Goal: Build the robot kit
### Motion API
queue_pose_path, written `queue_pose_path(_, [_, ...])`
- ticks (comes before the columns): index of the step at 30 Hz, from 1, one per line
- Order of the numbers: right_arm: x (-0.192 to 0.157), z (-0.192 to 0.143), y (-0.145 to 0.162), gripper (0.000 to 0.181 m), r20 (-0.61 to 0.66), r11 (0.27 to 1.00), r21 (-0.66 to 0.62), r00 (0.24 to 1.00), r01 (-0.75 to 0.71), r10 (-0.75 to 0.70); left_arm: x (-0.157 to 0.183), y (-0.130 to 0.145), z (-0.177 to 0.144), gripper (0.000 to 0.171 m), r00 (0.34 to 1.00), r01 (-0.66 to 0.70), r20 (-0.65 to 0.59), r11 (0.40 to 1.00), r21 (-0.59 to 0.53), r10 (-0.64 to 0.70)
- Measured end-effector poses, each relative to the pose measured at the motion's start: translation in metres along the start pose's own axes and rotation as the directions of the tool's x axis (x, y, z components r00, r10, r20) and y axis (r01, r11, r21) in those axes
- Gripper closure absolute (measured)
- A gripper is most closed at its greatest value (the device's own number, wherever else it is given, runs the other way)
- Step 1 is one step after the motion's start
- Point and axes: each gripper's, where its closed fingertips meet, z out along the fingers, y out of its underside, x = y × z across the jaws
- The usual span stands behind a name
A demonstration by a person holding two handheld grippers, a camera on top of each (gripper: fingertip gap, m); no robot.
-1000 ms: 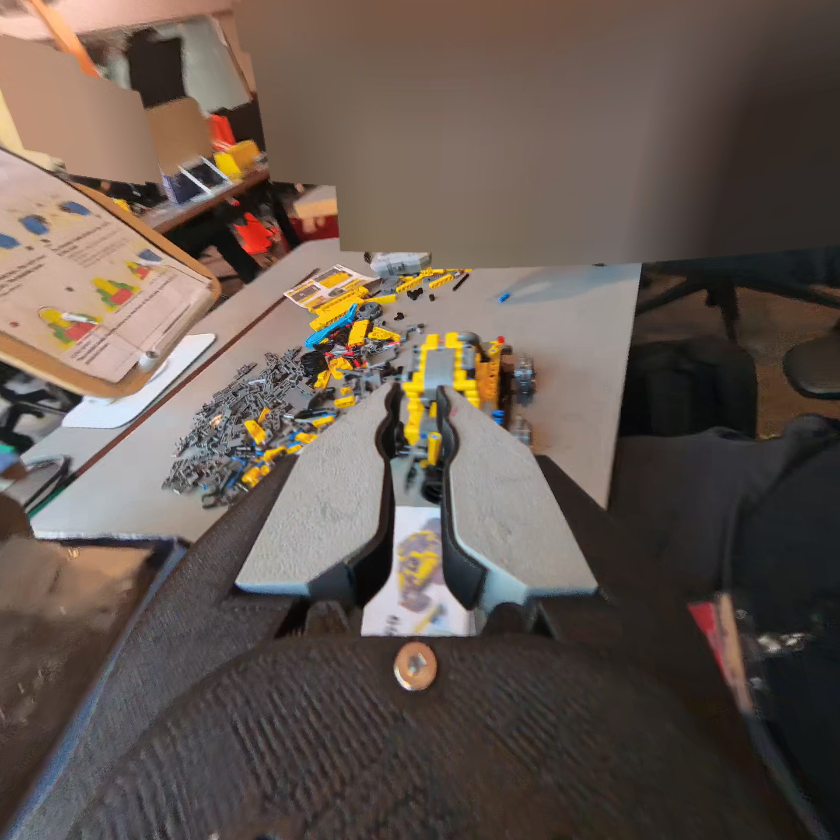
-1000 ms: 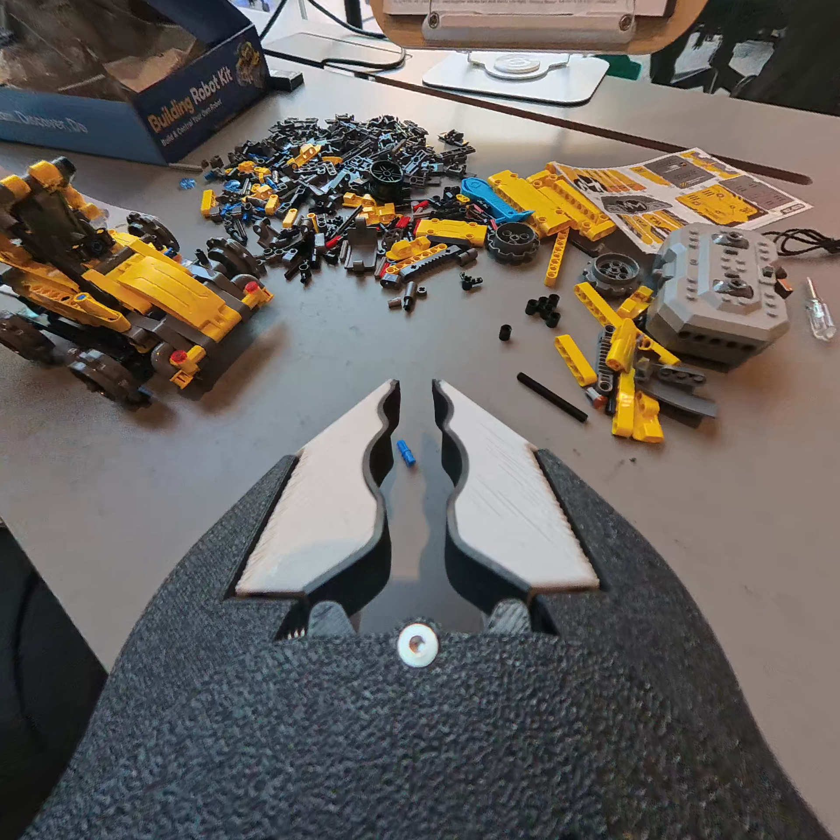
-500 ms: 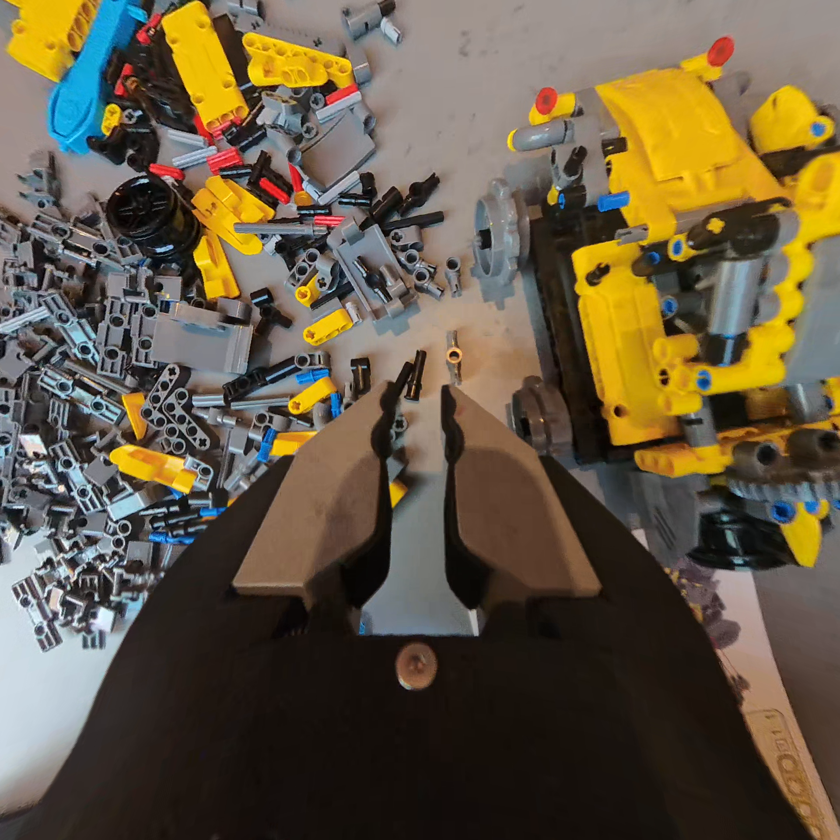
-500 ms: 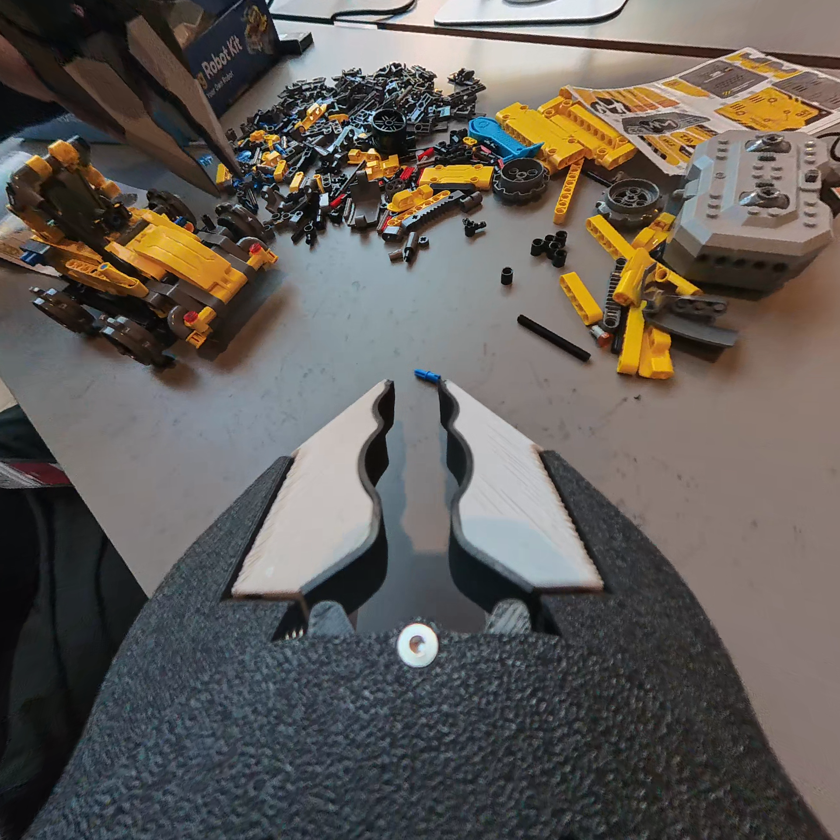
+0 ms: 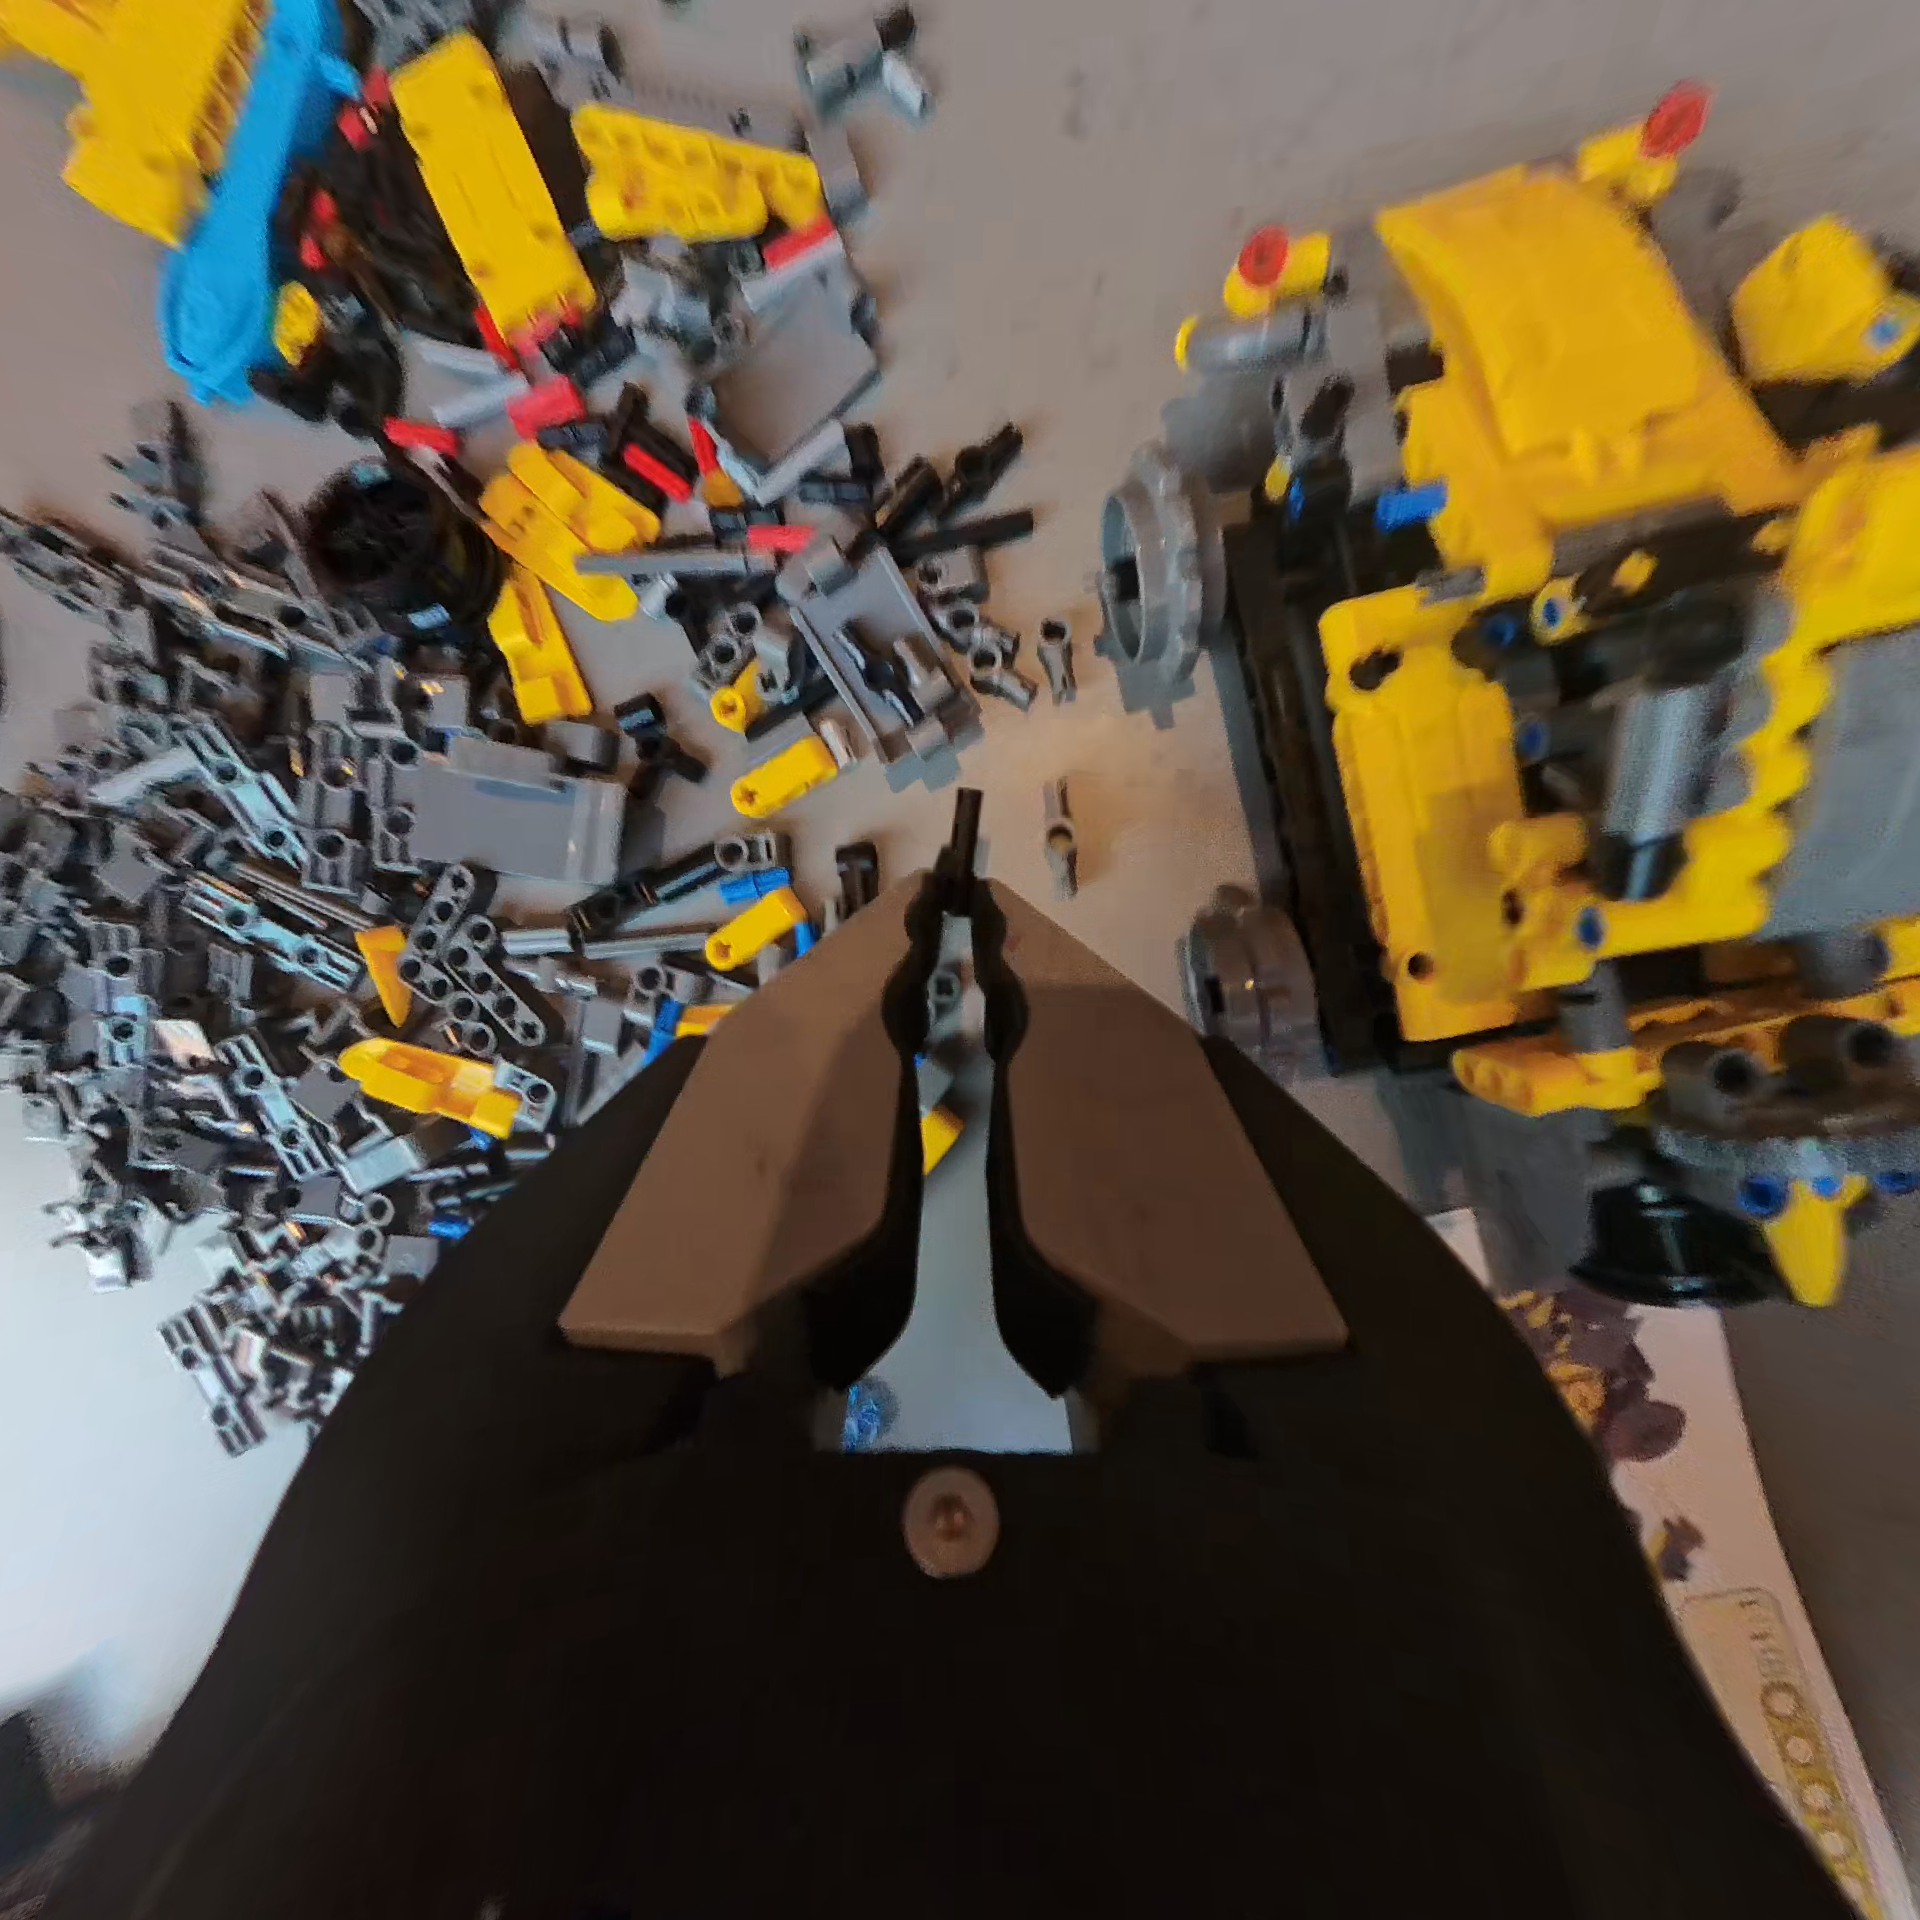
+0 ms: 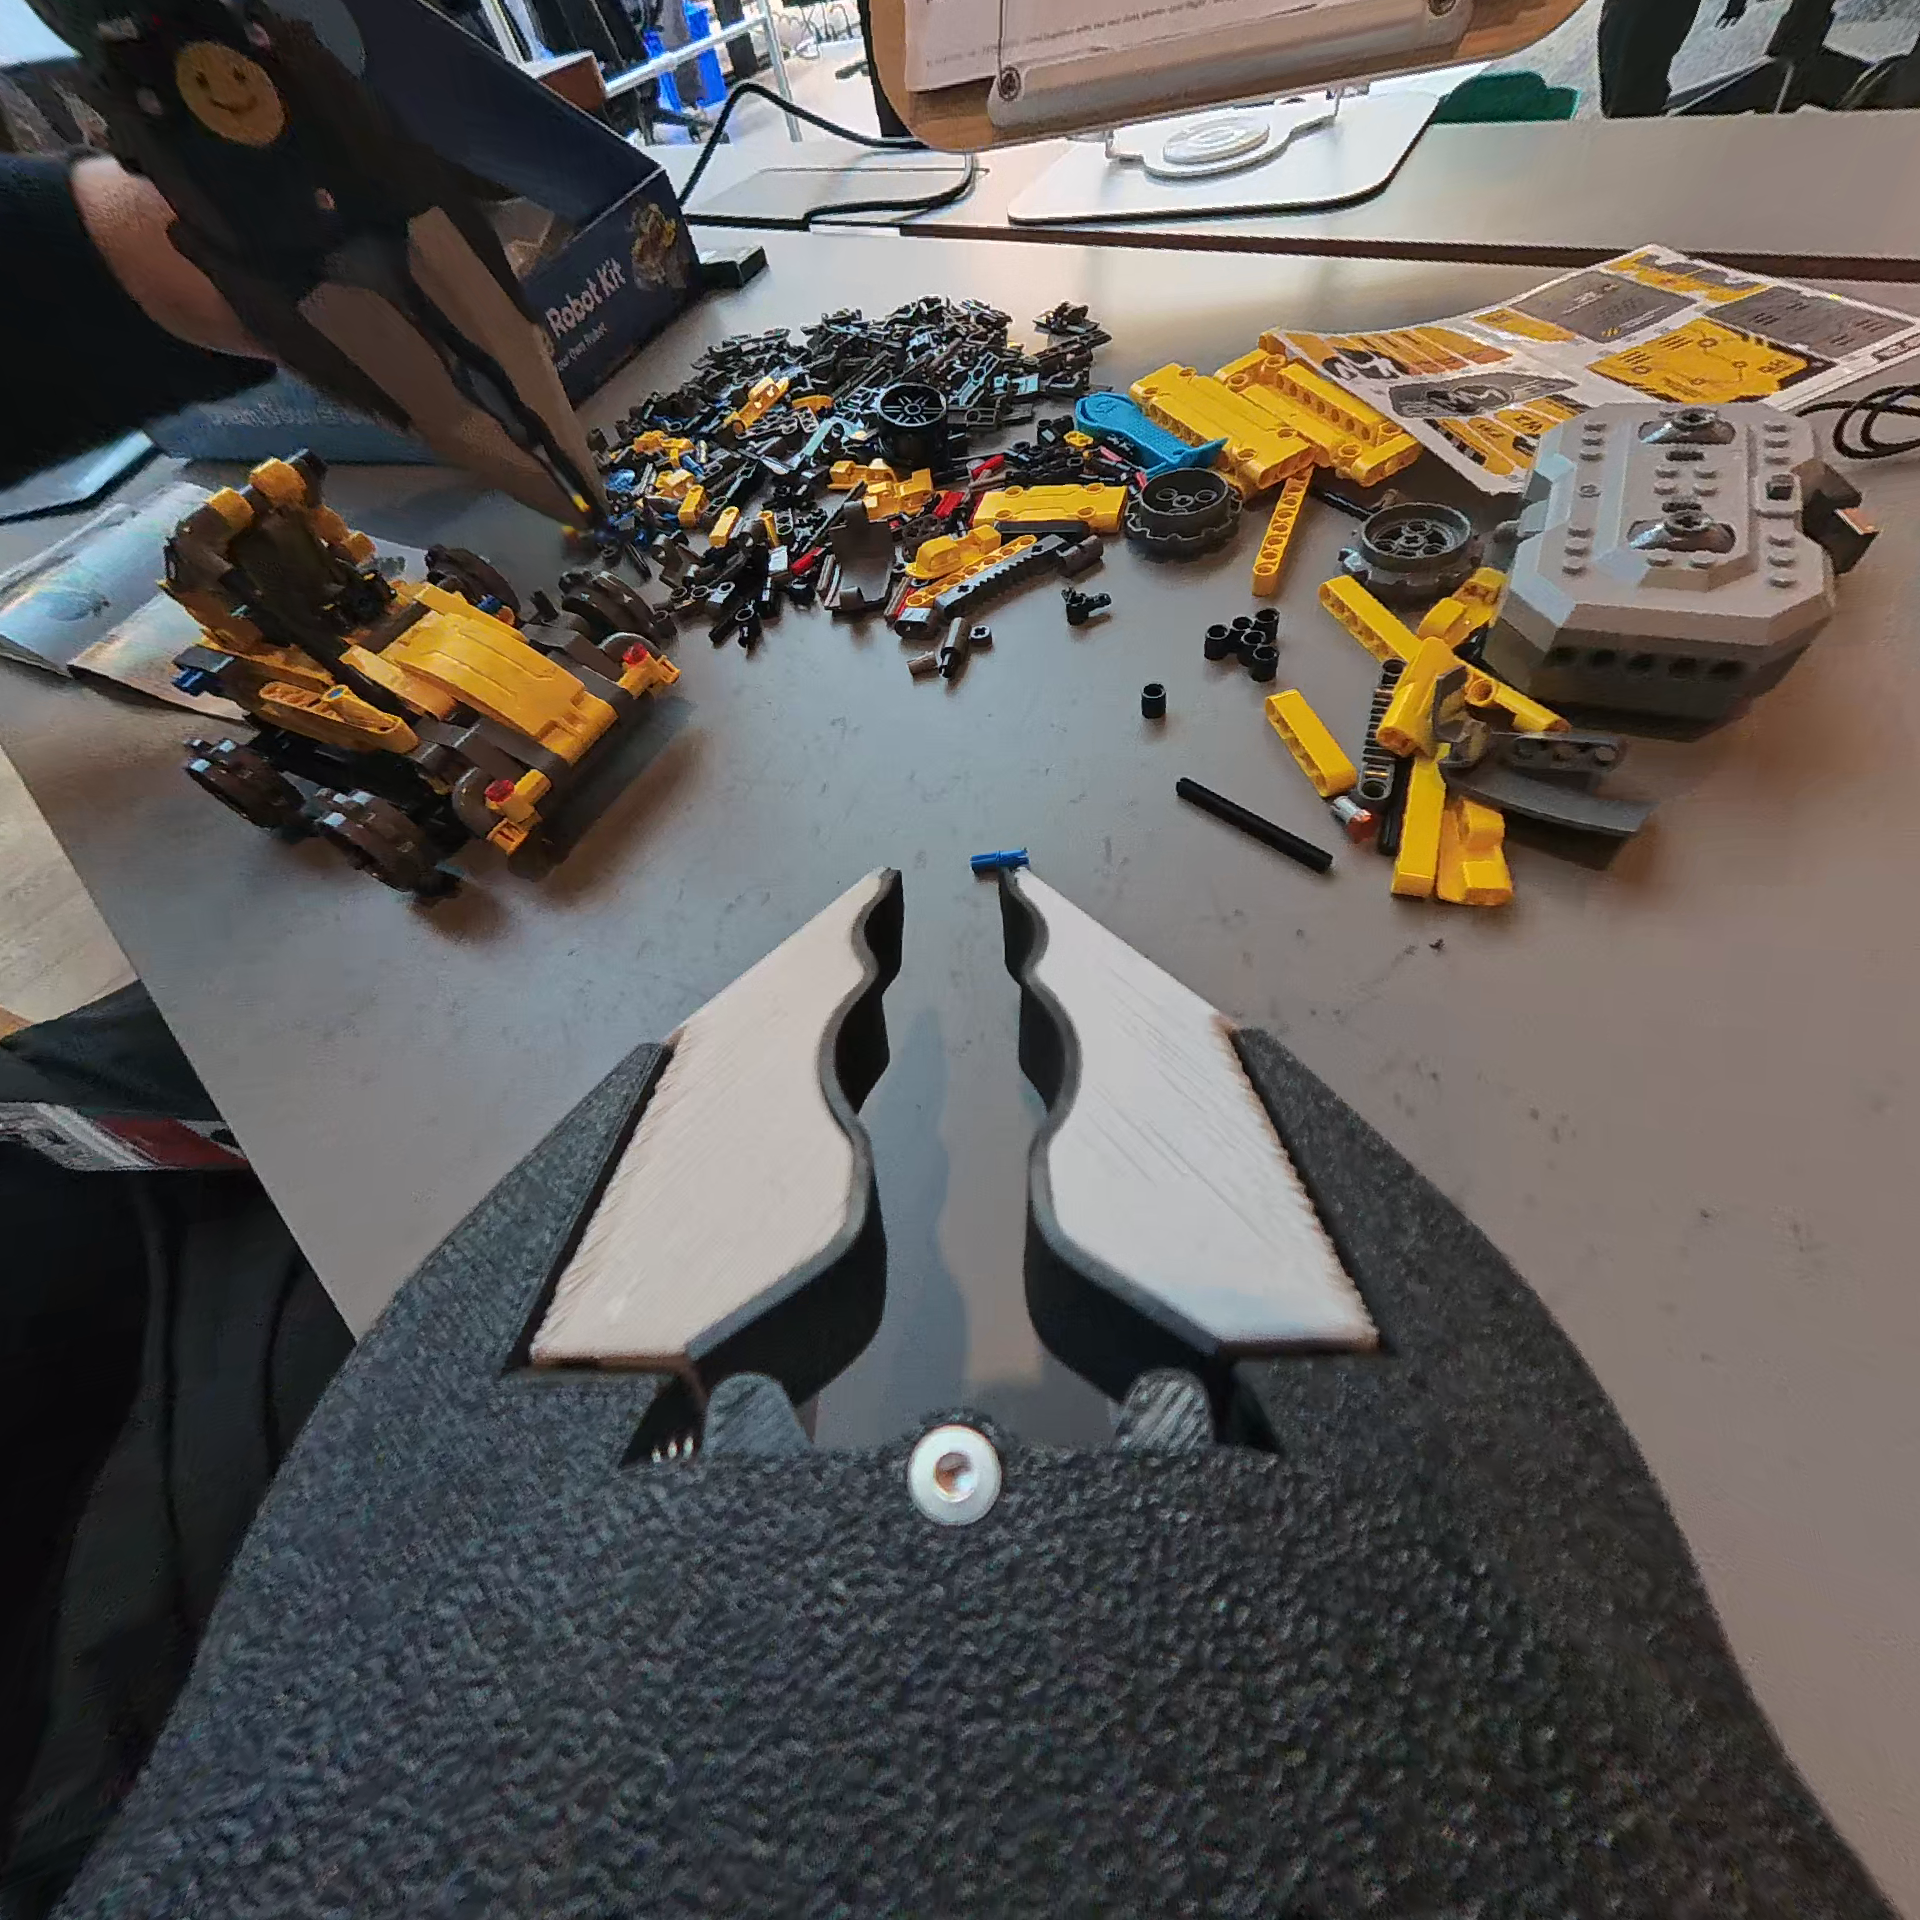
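While my left gripper (image 5: 958,883) pointed down at the table (image 5: 1039,260), its two fingers were pinched on a thin black pin (image 5: 964,826). The pin stuck out past the tips. Just beside it on the right lay a small grey connector (image 5: 1058,831). On the left was a big pile of loose pieces (image 5: 436,748) in grey, black, yellow, red and blue. On the right stood the yellow toy vehicle (image 5: 1558,675), with a grey gear wheel (image 5: 1148,603) on its near side.

My right gripper (image 6: 948,883) hung low over a bare part of the table with its fingers spread apart and nothing between them. A tiny blue pin (image 6: 1000,860) lay just past the tip of its right finger. A black rod (image 6: 1252,824) lay near, to the right. Farther right were yellow beams (image 6: 1444,831) and a big grey block (image 6: 1673,561). A printed sheet (image 6: 1621,343) lay behind the block. On the left, well apart, I could see my left gripper with its tips down at the edge of the pile, close to the vehicle. A dark blue box (image 6: 613,281) stood behind it.
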Motion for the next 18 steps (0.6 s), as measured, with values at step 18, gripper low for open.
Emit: queue_pose_path(18, [-0.004,0.0,-0.006,0.164,0.024,0.999,0.038,1.0,0.005,-0.006,0.028,-0.175,0.128,0.168,0.988,-0.107,-0.13,0.98,-0.168,0.086])
